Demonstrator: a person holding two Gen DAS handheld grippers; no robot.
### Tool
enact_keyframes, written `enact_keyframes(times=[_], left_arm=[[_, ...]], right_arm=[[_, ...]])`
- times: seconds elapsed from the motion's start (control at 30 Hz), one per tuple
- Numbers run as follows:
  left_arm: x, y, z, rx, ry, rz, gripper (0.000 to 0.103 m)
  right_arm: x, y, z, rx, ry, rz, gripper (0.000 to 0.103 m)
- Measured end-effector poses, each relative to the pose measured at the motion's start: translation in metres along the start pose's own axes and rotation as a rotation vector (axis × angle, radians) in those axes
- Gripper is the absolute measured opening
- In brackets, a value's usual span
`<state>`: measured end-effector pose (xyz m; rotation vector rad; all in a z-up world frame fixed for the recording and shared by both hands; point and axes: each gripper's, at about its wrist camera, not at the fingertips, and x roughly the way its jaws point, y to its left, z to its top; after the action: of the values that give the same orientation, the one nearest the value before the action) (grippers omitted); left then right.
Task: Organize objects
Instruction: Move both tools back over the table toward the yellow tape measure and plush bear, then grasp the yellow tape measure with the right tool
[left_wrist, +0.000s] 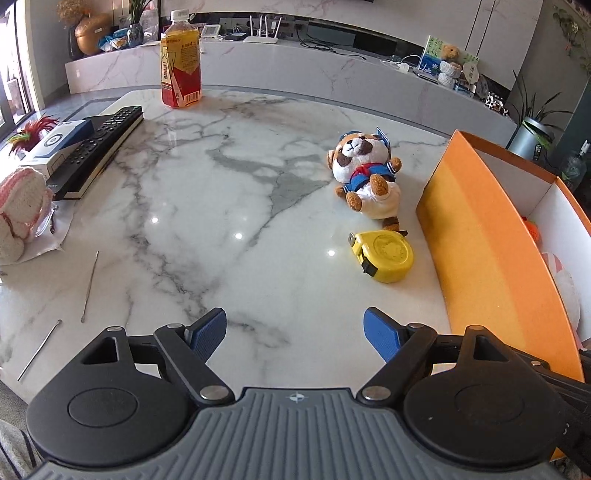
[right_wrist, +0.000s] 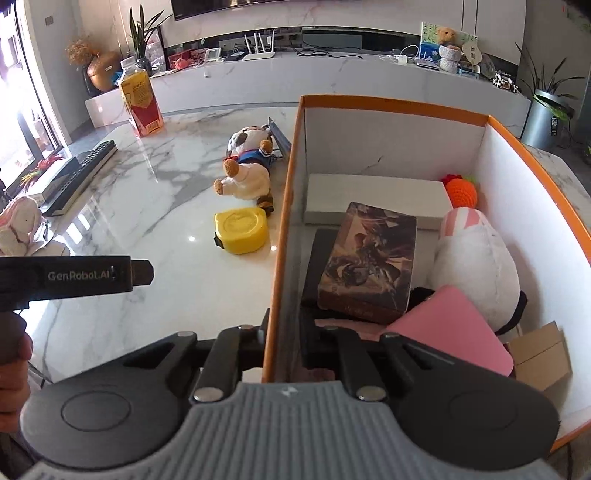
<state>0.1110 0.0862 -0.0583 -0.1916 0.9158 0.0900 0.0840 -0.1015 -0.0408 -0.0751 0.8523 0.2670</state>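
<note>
1. Two loose things lie ahead and to the right of the left tool (left_wrist: 294, 334): a yellow tape measure (left_wrist: 384, 255) and, just beyond it, a plush raccoon (left_wrist: 365, 173) on its back. Neither is held.
2. Left tool is released, its blue pads spread wide over bare marble with nothing between them. The tape measure is the nearer target, lying flat beside the orange box (left_wrist: 491, 258), close to its outer wall.
3. Right tool (right_wrist: 282, 339) is clenched on the near left wall of the orange box, one finger outside and one inside; I judge it is steadying the box.
4. By that reading the left hand is the free one, and it must swing rightward and forward to reach the tape measure, then lift it over the wall.
5. Inside the box already: a brown printed carton (right_wrist: 369, 258), a white flat box, a pink item, a white plush and an orange knitted piece.
6. Surface (left_wrist: 221, 184) is glossy white marble with grey veins; a drink bottle (left_wrist: 181, 62), a remote (left_wrist: 99, 147) and thin metal picks sit to the left.
7. Room behind shows a long marble console and potted plants.
</note>
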Motion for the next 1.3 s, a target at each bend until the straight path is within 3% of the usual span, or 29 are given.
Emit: enact_keyframes(times=[0.33, 0.37, 0.43, 0.5, 0.57, 0.67, 0.87, 1.03, 1.3], left_arm=[[0.003, 0.003, 0.003, -0.015, 0.011, 0.009, 0.097], [0.002, 0.005, 0.003, -0.022, 0.008, 0.01, 0.097], [0.001, 0.008, 0.005, -0.029, 0.005, 0.023, 0.097], [0.002, 0.009, 0.006, -0.025, 0.01, 0.044, 0.097], [0.004, 0.009, 0.007, -0.021, 0.017, 0.061, 0.097], [0.007, 0.01, 0.007, -0.019, 0.029, 0.07, 0.097], [0.011, 0.009, 0.006, 0.033, 0.047, 0.137, 0.097], [0.014, 0.017, 0.008, 0.0, 0.058, 0.159, 0.096], [0.014, 0.016, 0.009, 0.004, 0.039, 0.142, 0.096]], right_arm=[[0.003, -0.01, 0.006, -0.009, -0.004, -0.048, 0.017], [-0.003, -0.012, 0.007, -0.002, -0.042, -0.045, 0.018], [-0.03, -0.014, 0.012, -0.02, -0.201, -0.017, 0.024], [-0.043, -0.008, 0.027, -0.15, -0.224, 0.057, 0.048], [-0.049, 0.004, 0.047, -0.271, -0.221, 0.112, 0.051], [-0.038, 0.017, 0.076, -0.318, -0.127, 0.187, 0.068], [0.033, 0.046, 0.11, -0.315, 0.116, 0.172, 0.067], [0.083, 0.057, 0.118, -0.284, 0.31, 0.166, 0.067], [0.125, 0.073, 0.117, -0.311, 0.386, 0.06, 0.064]])
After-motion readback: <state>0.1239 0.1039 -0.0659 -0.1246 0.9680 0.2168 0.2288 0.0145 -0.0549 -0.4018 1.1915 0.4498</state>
